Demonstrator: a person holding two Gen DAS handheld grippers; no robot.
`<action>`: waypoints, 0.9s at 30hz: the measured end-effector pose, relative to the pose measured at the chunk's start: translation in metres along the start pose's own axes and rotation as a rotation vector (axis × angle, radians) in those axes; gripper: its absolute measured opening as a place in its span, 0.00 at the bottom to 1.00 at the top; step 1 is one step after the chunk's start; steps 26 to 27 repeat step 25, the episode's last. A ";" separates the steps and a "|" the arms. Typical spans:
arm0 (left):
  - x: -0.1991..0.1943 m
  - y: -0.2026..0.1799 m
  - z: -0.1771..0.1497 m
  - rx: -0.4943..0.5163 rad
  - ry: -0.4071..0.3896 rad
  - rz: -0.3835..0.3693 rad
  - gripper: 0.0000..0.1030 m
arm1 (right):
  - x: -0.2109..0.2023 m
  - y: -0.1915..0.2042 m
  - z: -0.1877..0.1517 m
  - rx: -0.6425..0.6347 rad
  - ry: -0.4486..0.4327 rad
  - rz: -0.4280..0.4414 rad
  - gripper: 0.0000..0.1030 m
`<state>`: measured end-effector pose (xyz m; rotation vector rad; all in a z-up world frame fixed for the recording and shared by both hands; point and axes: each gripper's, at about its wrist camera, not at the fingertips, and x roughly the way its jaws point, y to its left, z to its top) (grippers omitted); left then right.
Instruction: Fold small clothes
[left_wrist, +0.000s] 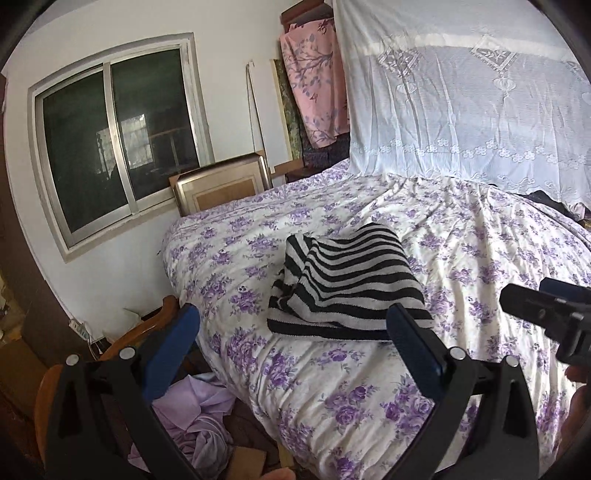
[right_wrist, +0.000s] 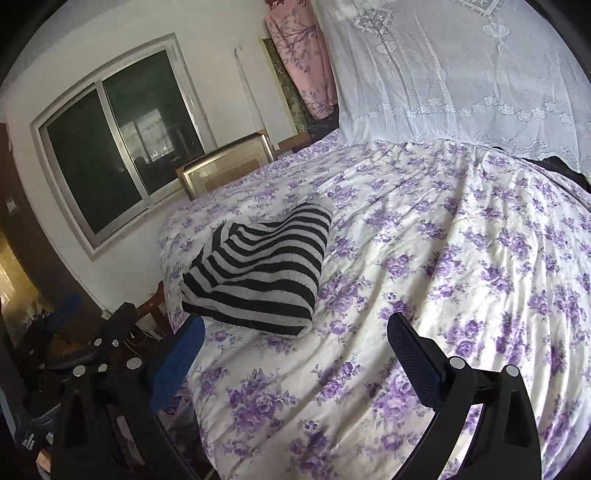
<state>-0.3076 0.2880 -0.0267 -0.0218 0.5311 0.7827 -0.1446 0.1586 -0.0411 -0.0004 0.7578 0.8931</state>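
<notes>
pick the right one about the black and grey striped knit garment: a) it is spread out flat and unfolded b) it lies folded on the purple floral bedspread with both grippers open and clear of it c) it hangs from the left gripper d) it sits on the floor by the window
b: the black and grey striped knit garment rests as a folded bundle on the purple floral bedspread, and the left gripper and right gripper both stand open, holding nothing.

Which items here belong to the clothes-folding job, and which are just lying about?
Job: striped garment, lying folded on the floral bedspread; left gripper and right gripper, both open and empty.

Lying about: lilac cloth on the floor, picture frame, pink floral fabric, lace curtain.
</notes>
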 end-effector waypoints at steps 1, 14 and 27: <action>-0.002 0.000 0.000 0.003 -0.004 -0.001 0.96 | -0.002 0.000 0.000 0.001 -0.002 0.004 0.97; 0.003 0.006 -0.001 -0.032 0.033 -0.052 0.96 | -0.010 0.022 -0.005 -0.077 -0.001 0.018 0.97; 0.005 0.005 -0.003 -0.043 0.075 -0.057 0.96 | -0.008 0.023 -0.006 -0.075 0.003 0.013 0.97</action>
